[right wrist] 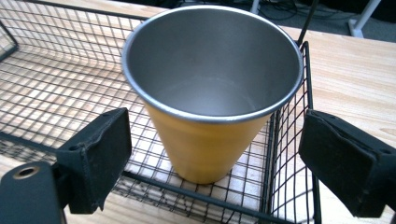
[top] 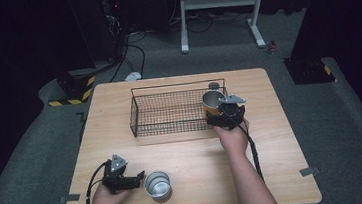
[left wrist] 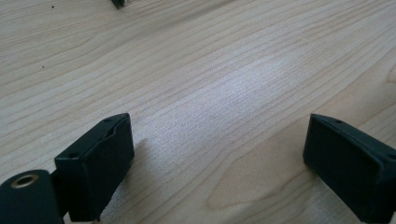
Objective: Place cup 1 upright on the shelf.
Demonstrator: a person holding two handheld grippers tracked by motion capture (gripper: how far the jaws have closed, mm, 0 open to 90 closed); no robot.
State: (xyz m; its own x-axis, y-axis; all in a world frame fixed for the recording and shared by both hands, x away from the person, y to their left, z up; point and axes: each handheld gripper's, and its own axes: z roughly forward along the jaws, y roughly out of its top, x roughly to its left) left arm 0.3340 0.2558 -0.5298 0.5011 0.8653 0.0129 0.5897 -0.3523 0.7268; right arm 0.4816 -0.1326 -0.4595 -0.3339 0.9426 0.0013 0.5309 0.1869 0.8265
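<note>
A yellow cup [top: 212, 102] with a steel inside stands upright in the right end of a black wire basket [top: 134, 117]. My right gripper [top: 225, 117] sits just in front of it at the basket's near right corner. In the right gripper view the yellow cup [right wrist: 205, 140] rests on the basket [right wrist: 56, 84] floor, and the right gripper [right wrist: 215, 128] is open with both pads clear of the cup's sides. My left gripper [top: 138, 179] lies near the table's front left, open over bare wood [left wrist: 217, 133]. A silver cup [top: 158, 184] stands just to its right.
The wooden table [top: 189, 151] carries the basket at its back middle. A small dark round object [top: 213, 85] sits behind the basket's right corner. Cables trail from both grippers toward the front edge. A white frame [top: 219, 0] stands on the floor beyond.
</note>
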